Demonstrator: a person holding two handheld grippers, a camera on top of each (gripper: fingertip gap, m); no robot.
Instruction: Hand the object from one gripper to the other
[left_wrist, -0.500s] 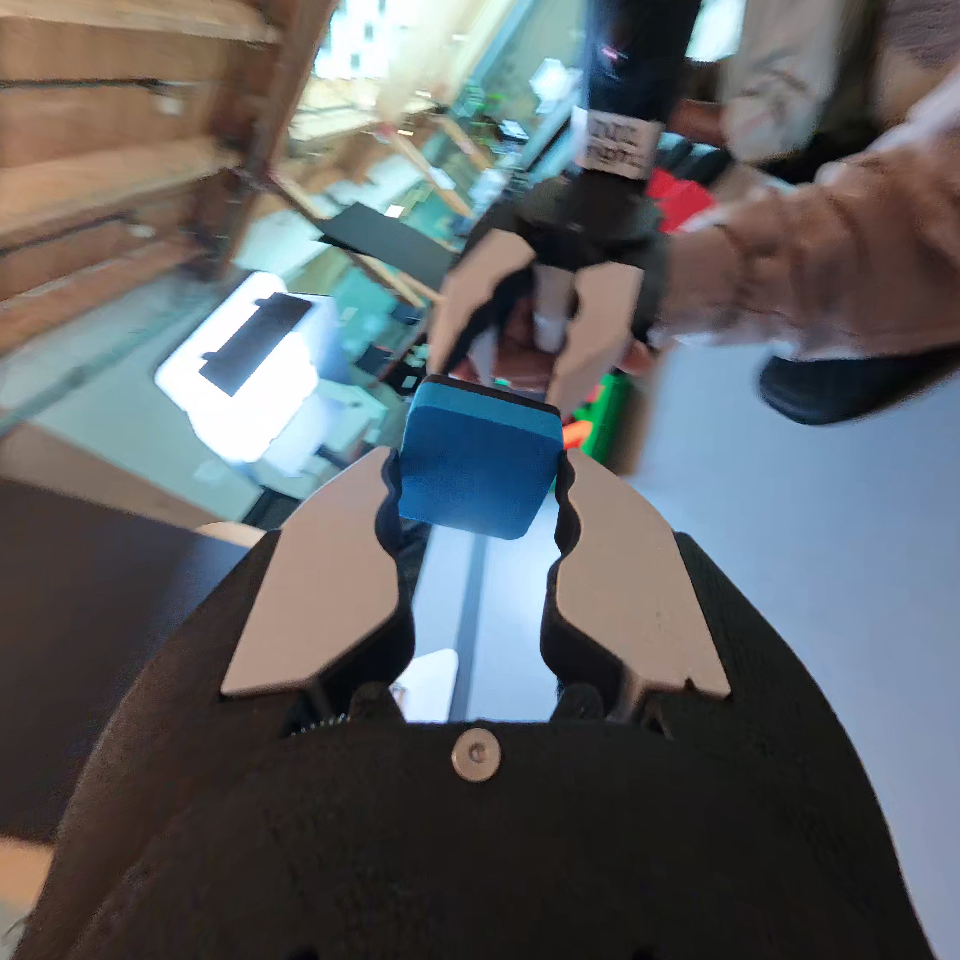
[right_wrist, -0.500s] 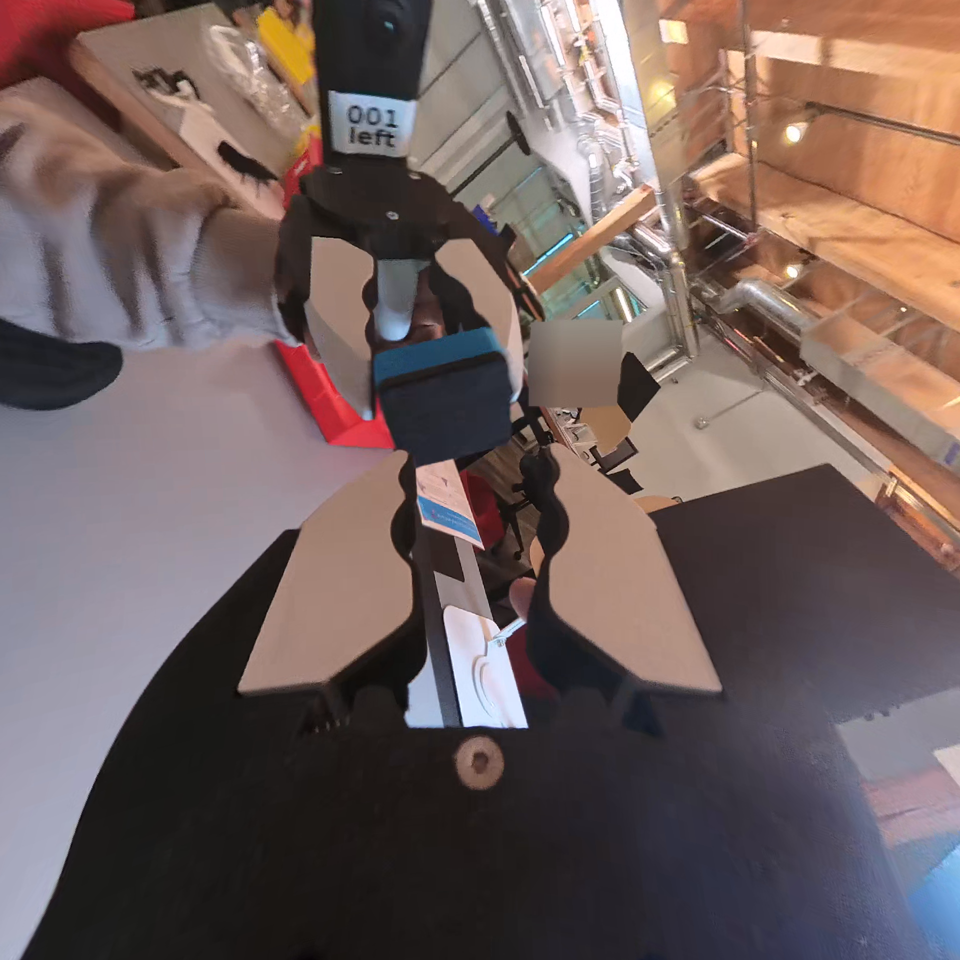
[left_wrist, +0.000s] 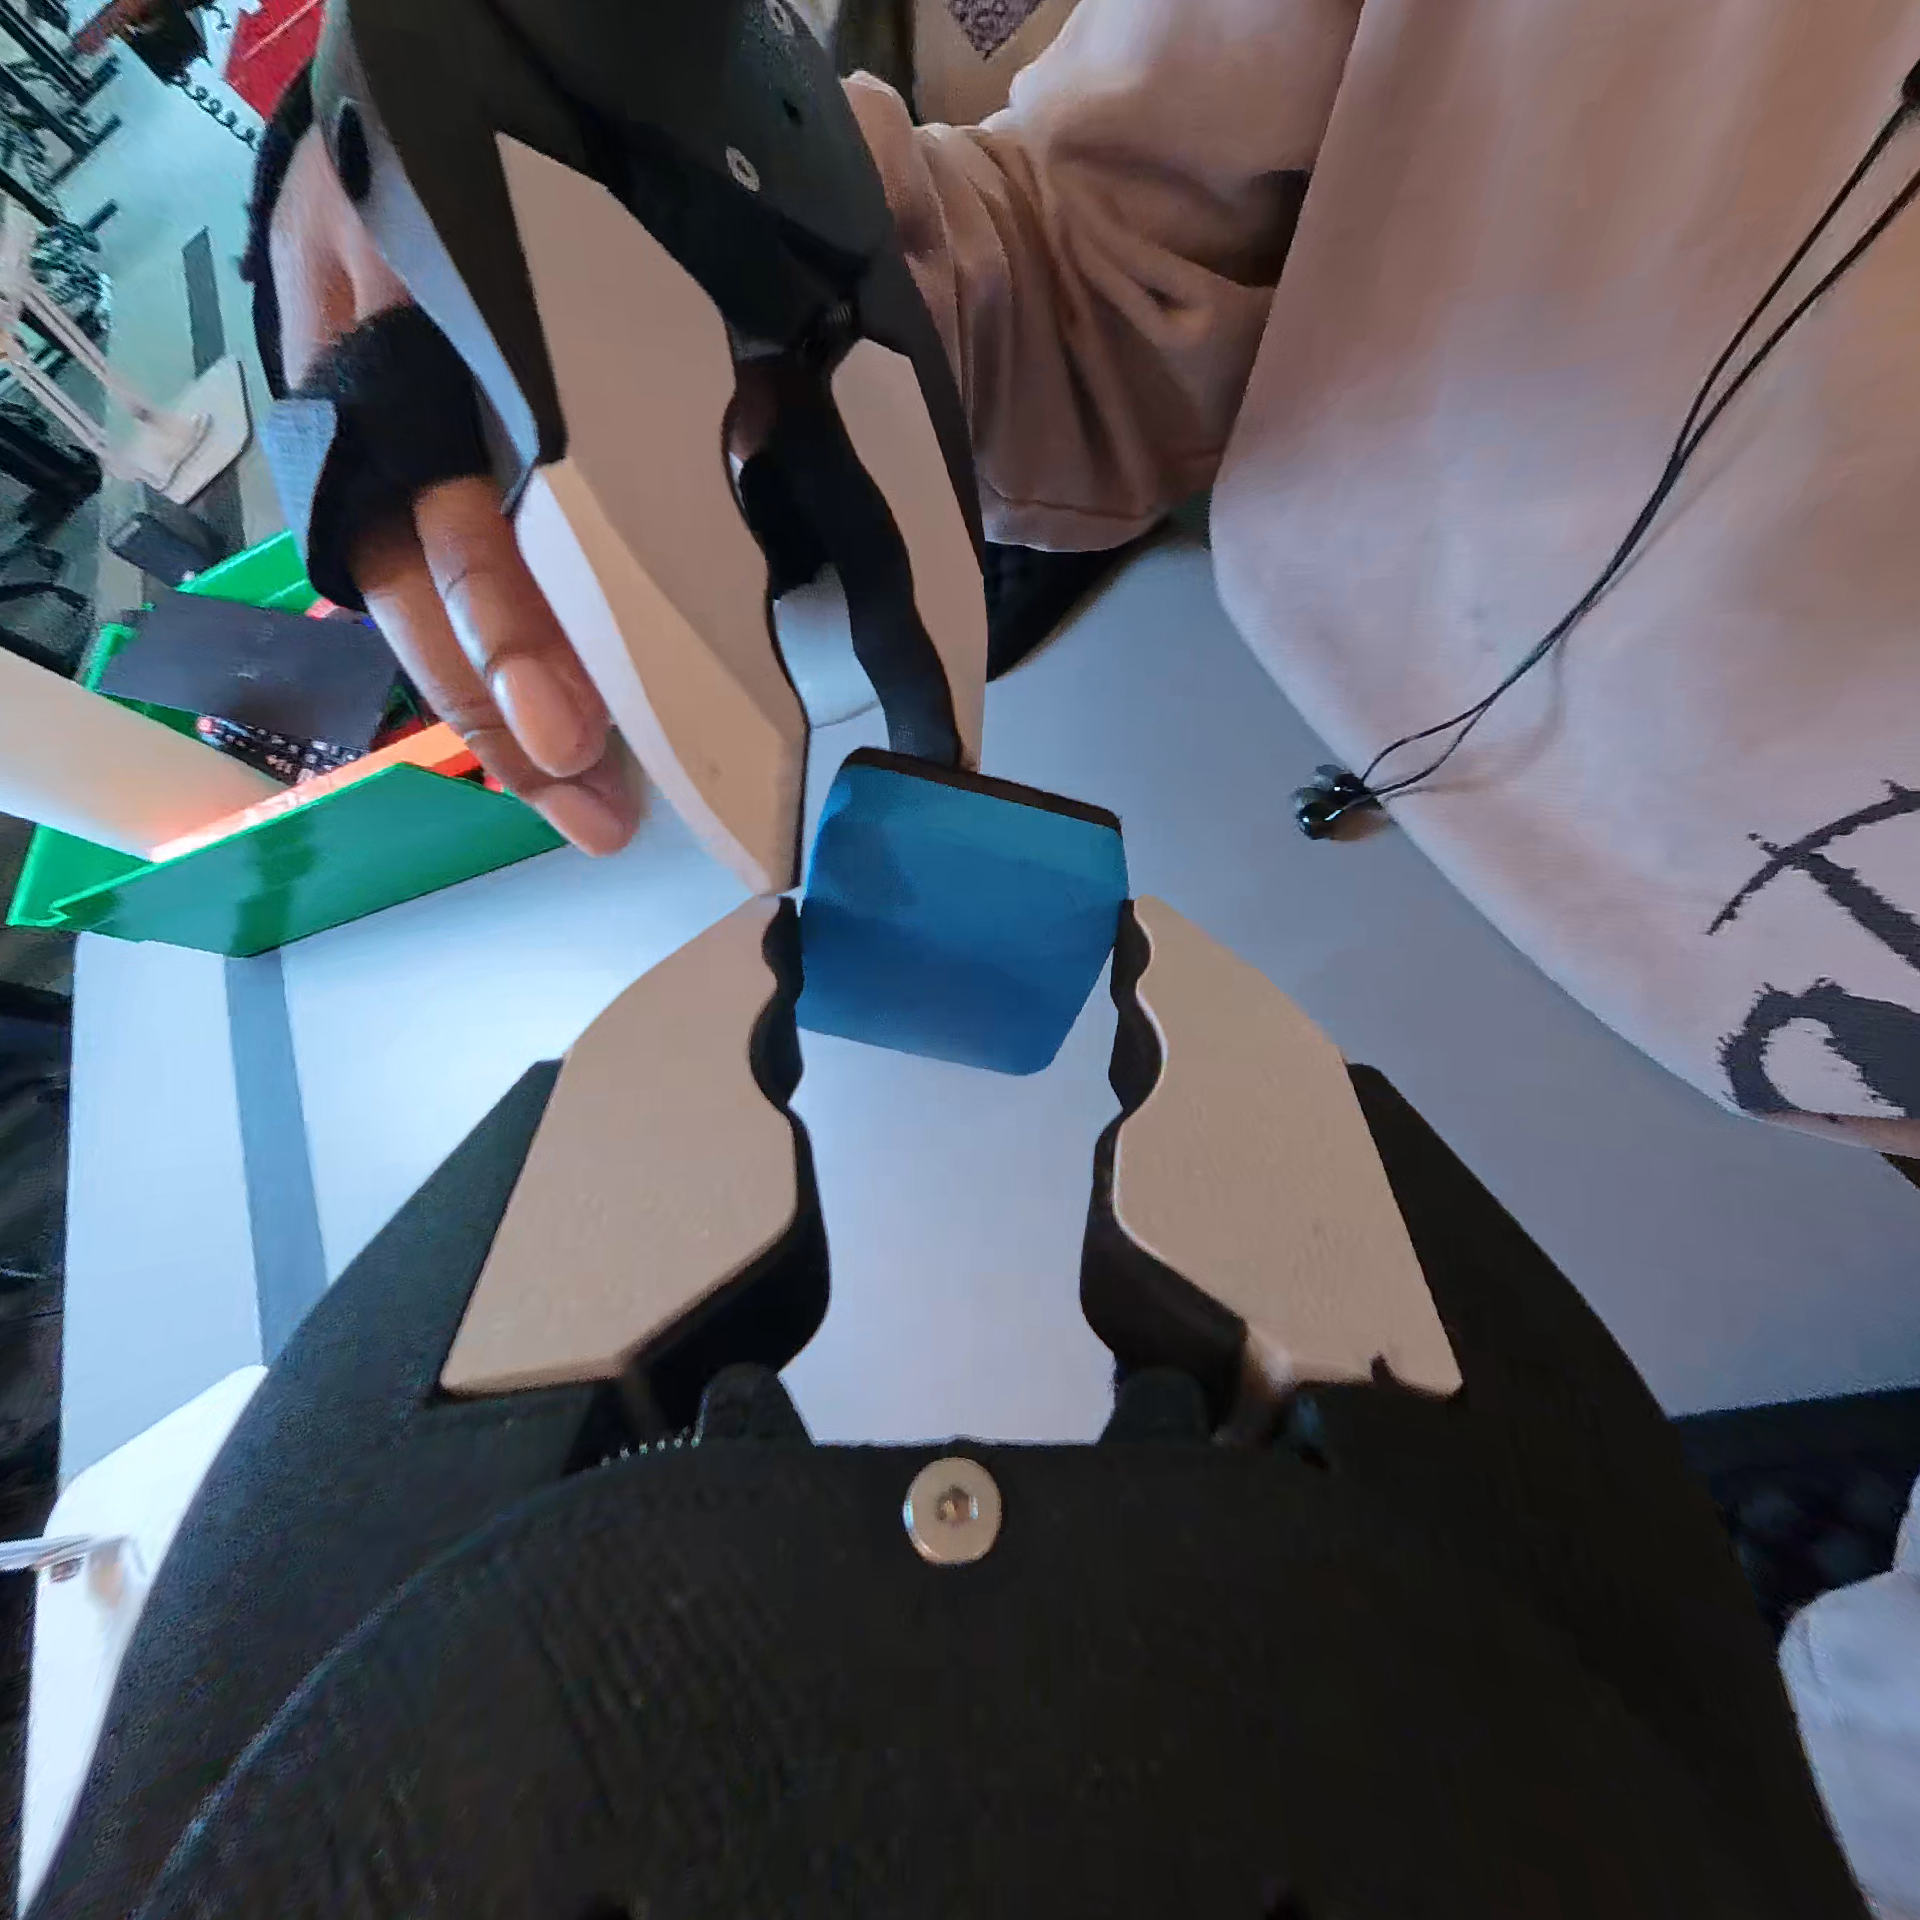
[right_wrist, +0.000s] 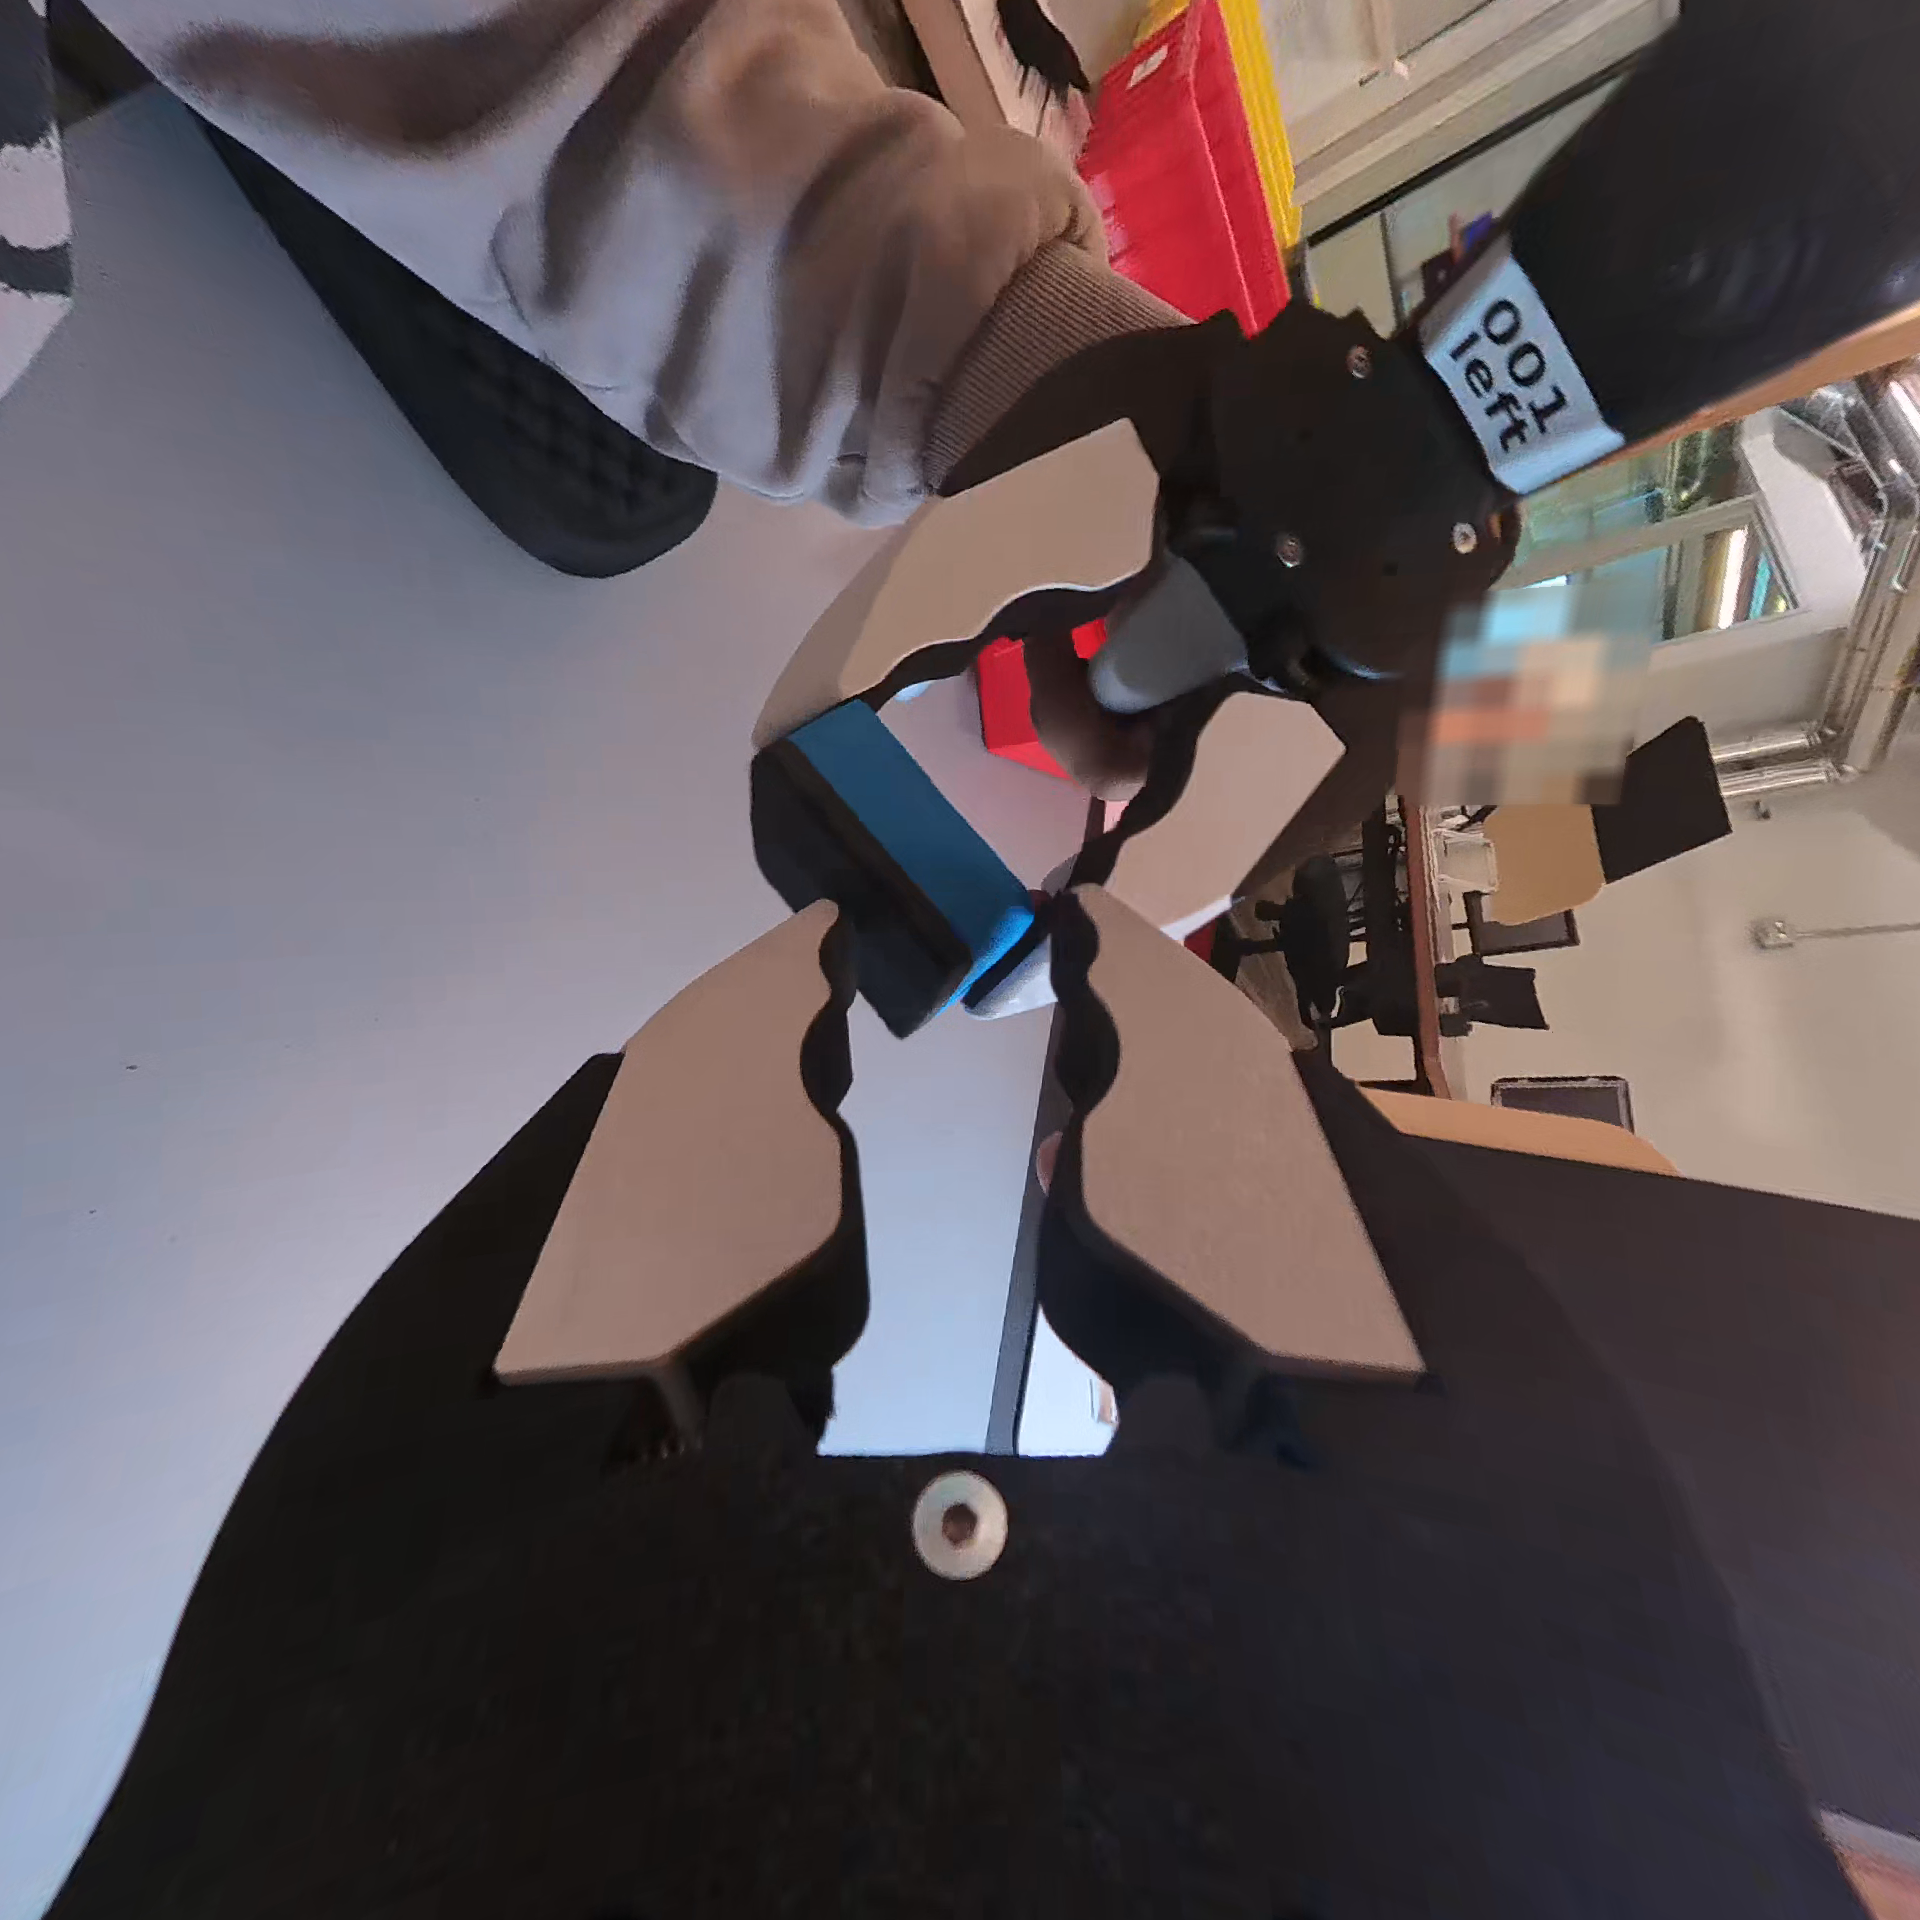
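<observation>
Blue block (left_wrist: 951, 925) sits clamped in left gripper (left_wrist: 956, 914), held above table (left_wrist: 468, 1039). Right gripper (right_wrist: 945, 935) spread around its far end, tips touching, not yet squeezing. Best: close right fully w/ firm bite, then release left, pull straight apart.

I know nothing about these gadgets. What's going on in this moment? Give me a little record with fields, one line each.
Object: blue block with a thin black layer on one face
Holder: left gripper, jaws pressed on two opposite sides of the block
Receiver: right gripper, jaws around the block's end; grip not certain
Handover: under way, block not yet released
Surface below: pale grey table
Nearby: green bin, red crate
</observation>
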